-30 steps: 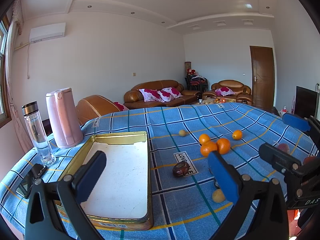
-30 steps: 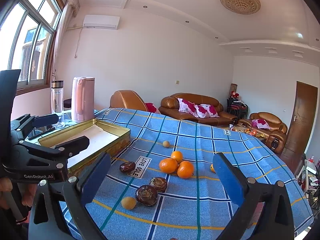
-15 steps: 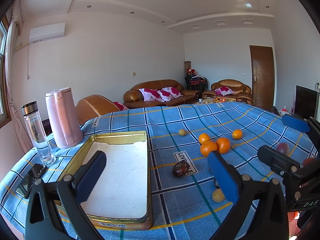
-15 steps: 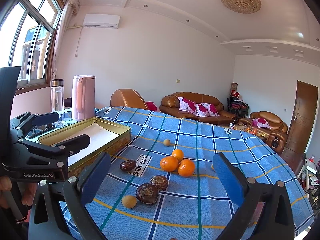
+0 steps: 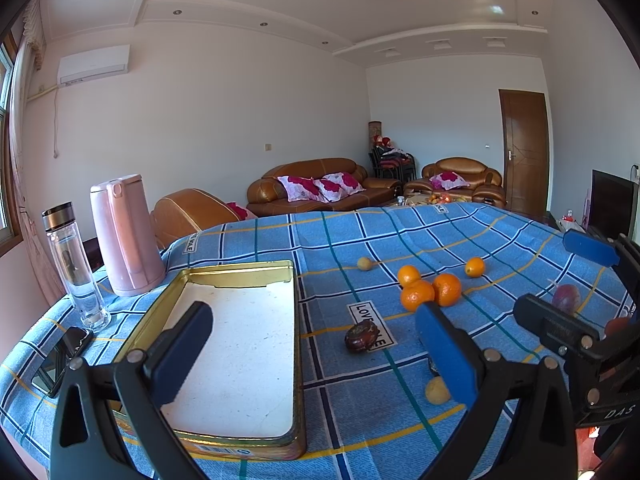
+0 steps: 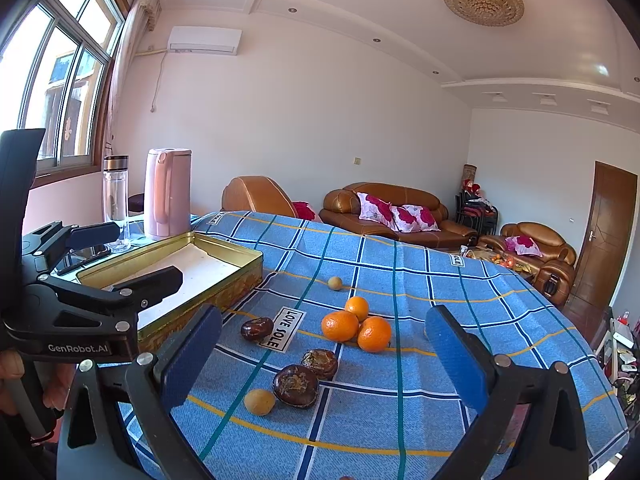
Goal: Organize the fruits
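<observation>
Both empty, wide open: right gripper (image 6: 324, 364) should straddle the dark fruit (image 6: 296, 385) right of the tin (image 6: 240, 280); left gripper (image 5: 316, 356) idles.

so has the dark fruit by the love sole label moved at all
No. The dark fruit overlaps the same near left edge of the LOVE SOLE label as before.

- desk (image 6: 460, 300): blue cloth, checked in white, navy, teal and yellow lines;
- oranges (image 6: 340, 325): bright orange;
- tin tray (image 5: 294, 320): gold rim, white floor;
- kettle (image 5: 124, 236): pale pink;
- gripper fingers (image 6: 456, 360): blue pads on black frames;
- dark fruits (image 6: 296, 385): brown-maroon.
</observation>
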A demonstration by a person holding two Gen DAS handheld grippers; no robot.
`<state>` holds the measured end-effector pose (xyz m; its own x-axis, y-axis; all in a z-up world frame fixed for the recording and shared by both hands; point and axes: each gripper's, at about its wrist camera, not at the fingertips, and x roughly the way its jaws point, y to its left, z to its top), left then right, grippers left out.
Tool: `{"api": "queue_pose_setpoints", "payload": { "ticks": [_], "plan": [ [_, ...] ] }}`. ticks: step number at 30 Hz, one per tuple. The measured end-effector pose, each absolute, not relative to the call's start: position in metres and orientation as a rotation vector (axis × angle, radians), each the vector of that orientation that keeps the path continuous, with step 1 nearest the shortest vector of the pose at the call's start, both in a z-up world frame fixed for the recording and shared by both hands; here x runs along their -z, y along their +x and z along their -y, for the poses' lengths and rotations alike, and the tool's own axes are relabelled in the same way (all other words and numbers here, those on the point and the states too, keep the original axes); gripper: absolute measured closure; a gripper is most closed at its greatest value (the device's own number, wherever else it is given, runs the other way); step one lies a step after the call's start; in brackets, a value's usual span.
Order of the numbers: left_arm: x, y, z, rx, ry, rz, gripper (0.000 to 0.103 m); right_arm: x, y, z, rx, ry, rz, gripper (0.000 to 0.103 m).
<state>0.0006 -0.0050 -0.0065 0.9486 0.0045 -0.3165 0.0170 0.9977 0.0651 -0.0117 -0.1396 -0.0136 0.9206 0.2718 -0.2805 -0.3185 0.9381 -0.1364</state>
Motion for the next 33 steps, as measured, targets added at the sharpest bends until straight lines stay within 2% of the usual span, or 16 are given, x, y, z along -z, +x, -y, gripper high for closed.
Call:
{"api": "queue_pose_setpoints", "payload": {
  "ticks": [13,33],
  "plan": [
    [0.015,0.009,0.012,0.019,0.083,-0.347,0.000,0.019,-0.012,0.145,-0.293,-0.177,-0.268,0.001],
    [0.045,0.053,0.057,0.116,0.155,-0.456,0.000,0.045,0.009,0.220,-0.127,-0.110,-0.340,0.001]
  ]
}}
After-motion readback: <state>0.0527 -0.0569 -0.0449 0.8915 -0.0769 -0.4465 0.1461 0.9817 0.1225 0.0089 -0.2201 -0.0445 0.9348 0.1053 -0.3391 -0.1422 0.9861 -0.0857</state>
